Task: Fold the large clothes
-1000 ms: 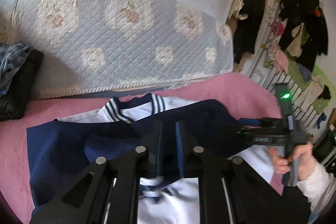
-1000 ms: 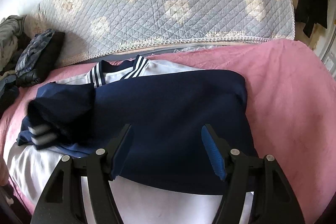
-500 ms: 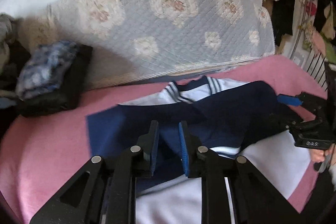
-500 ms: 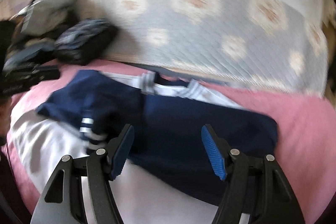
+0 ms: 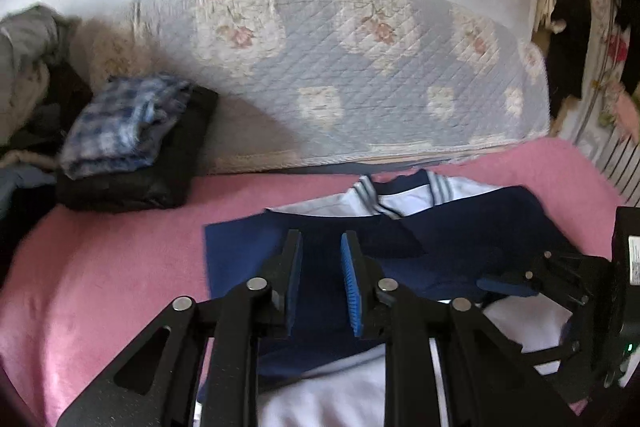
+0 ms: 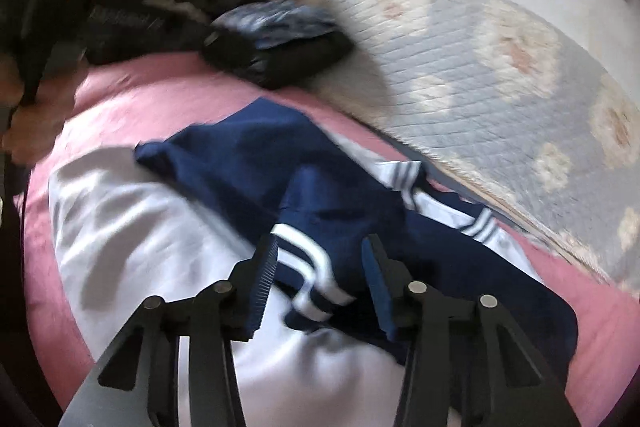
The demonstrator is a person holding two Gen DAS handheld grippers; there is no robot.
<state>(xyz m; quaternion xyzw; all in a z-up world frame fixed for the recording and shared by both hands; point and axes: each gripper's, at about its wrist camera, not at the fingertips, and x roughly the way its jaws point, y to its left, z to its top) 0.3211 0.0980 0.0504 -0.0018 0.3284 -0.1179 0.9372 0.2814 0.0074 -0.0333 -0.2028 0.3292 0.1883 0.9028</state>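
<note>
Folded plaid cloth (image 5: 120, 127) atop a black bundle (image 5: 132, 183) beside the quilted mattress (image 5: 360, 75).

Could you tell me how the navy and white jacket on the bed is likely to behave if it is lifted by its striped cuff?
The jacket would probably droop limply, since its folded sleeves already lie creased. Its white panel looks smooth, perhaps slippery. The striped cuff, lying between the right gripper's jaws, looks thicker, likely a firmer hold.

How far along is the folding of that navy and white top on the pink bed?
Partway. Both navy sleeves already lie folded across the top. In hand: the right hand-held gripper, jaws just closing, straddles the striped cuff; the left hand-held gripper has just been opening, empty. The white body remains unfolded.
</note>
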